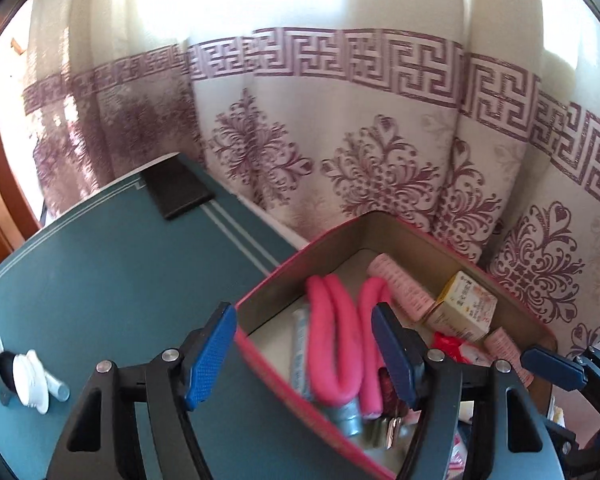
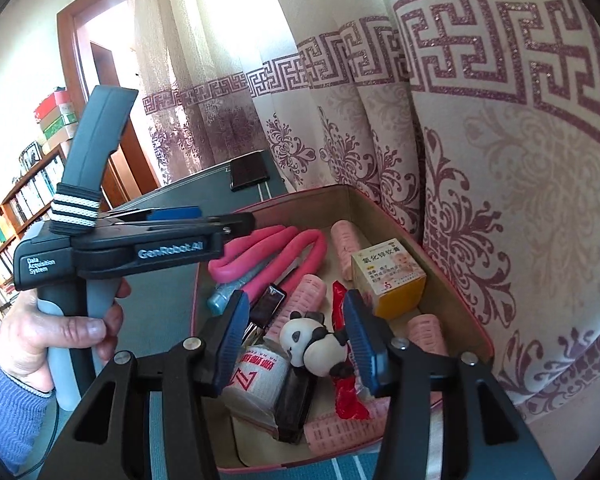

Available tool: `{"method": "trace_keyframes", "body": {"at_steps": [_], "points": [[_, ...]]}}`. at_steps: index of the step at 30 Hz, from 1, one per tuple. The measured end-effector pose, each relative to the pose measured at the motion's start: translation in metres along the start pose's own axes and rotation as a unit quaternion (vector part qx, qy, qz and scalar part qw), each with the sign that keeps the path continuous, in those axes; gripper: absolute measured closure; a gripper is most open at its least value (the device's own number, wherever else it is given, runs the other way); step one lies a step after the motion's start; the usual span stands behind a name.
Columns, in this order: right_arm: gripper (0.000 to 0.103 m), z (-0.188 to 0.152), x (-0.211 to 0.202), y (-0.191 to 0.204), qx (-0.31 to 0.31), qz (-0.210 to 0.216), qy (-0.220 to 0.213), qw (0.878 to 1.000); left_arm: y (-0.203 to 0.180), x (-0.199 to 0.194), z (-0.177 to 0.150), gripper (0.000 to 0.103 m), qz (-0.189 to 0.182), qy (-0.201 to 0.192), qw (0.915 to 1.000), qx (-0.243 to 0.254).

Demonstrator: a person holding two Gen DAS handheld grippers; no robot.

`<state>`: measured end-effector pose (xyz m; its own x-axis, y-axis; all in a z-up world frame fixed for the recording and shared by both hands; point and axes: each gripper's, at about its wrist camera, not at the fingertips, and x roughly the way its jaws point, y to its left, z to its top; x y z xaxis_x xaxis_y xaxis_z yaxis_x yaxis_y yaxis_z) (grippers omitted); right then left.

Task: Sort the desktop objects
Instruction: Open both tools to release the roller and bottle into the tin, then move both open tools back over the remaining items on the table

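A red-rimmed cardboard box (image 1: pixel 260 292) (image 2: pixel 452 264) holds pink foam rods (image 1: pixel 340 340) (image 2: pixel 268 252), pink hair rollers (image 1: pixel 404 292), a yellow carton (image 2: pixel 388 280), a pale blue tube (image 1: pixel 300 352) and a panda figurine (image 2: pixel 316 344). My left gripper (image 1: pixel 304 356) hangs open above the box's near-left corner, with nothing between its pads. It also shows from the side in the right wrist view, as the left gripper (image 2: pixel 220 224) in a person's hand. My right gripper (image 2: pixel 298 342) stands open around the panda, which lies on the pile with a gap to the left pad.
The box sits on a teal table (image 1: pixel 120 280) against a patterned curtain (image 1: pixel 360 140). A black flat object (image 1: pixel 176 190) lies at the table's far corner. Small white and black items (image 1: pixel 28 380) rest at the left. A bookshelf (image 2: pixel 16 208) stands beyond.
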<state>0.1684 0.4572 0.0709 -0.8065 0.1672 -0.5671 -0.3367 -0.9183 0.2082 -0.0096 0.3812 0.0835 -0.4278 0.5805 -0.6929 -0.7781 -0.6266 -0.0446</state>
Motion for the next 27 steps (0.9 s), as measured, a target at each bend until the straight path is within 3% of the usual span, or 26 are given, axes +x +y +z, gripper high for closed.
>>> {"method": "trace_keyframes", "body": {"at_steps": [4,6,7,19,27], "points": [[0.044,-0.001,-0.001,0.004,-0.002,0.002,-0.002,1.0,0.011,-0.008,-0.007,0.031,0.005,0.001,0.9999,-0.016],[0.042,-0.001,-0.001,0.006,-0.004,0.004,-0.003,1.0,0.014,-0.013,-0.01,0.016,0.009,0.0,0.9998,-0.019],[0.042,-0.001,-0.001,0.007,-0.005,0.005,-0.003,1.0,0.016,-0.016,-0.012,0.015,0.013,-0.002,0.9997,-0.021],[0.034,-0.005,-0.001,0.03,-0.019,0.022,0.001,1.0,0.069,-0.047,-0.042,0.014,0.05,-0.001,0.9954,-0.081],[0.031,-0.004,-0.004,0.052,-0.035,0.039,-0.003,0.999,0.121,-0.074,-0.073,0.014,0.091,-0.001,0.9874,-0.129]]}}
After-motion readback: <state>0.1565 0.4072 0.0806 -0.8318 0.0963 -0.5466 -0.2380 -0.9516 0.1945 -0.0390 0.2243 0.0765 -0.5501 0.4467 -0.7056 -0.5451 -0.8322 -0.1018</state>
